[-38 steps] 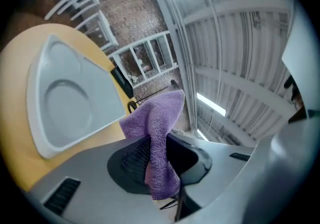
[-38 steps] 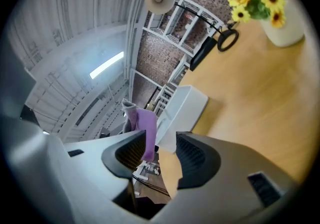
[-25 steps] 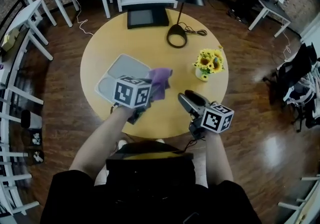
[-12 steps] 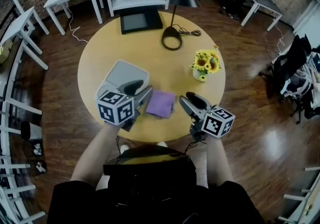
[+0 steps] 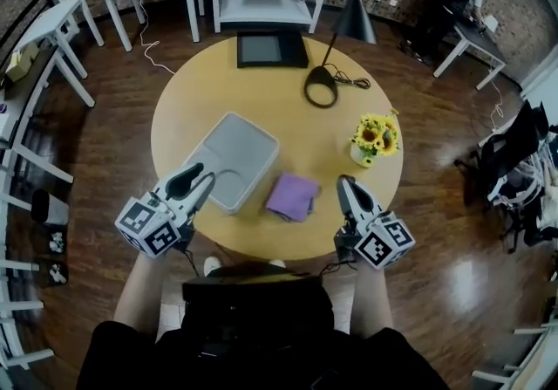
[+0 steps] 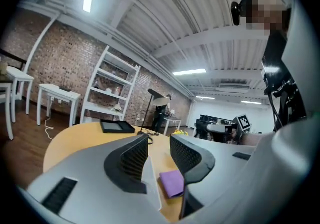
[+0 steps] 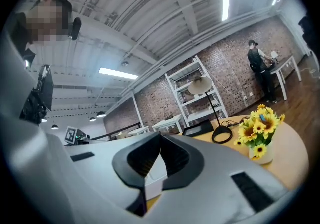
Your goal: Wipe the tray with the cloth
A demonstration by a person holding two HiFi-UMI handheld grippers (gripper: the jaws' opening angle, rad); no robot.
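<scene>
The round wooden table (image 5: 187,109) has bare top on its far left side and between the tray and the lamp, so there is free room there. The gray tray (image 5: 234,160) lies on the near left part, its near corner close to the table's edge. Its inside shows only a plain gray floor. The purple cloth (image 5: 292,196) lies flat on the table just beside the tray's right side, not in it, and near the near edge.

The left gripper (image 5: 200,179) hangs at the near left edge, its tips just beside the tray's near left side. Its jaws stand partly apart and are closing, with nothing between them. The right gripper (image 5: 345,183) is at the near right edge, right of the cloth and apart from it. Its jaws are pressed together and grip nothing.

On the right, a small vase with sunflowers (image 5: 375,135) stands near the edge. Farther off are a black lamp (image 5: 321,87) and a dark tablet (image 5: 272,49).
</scene>
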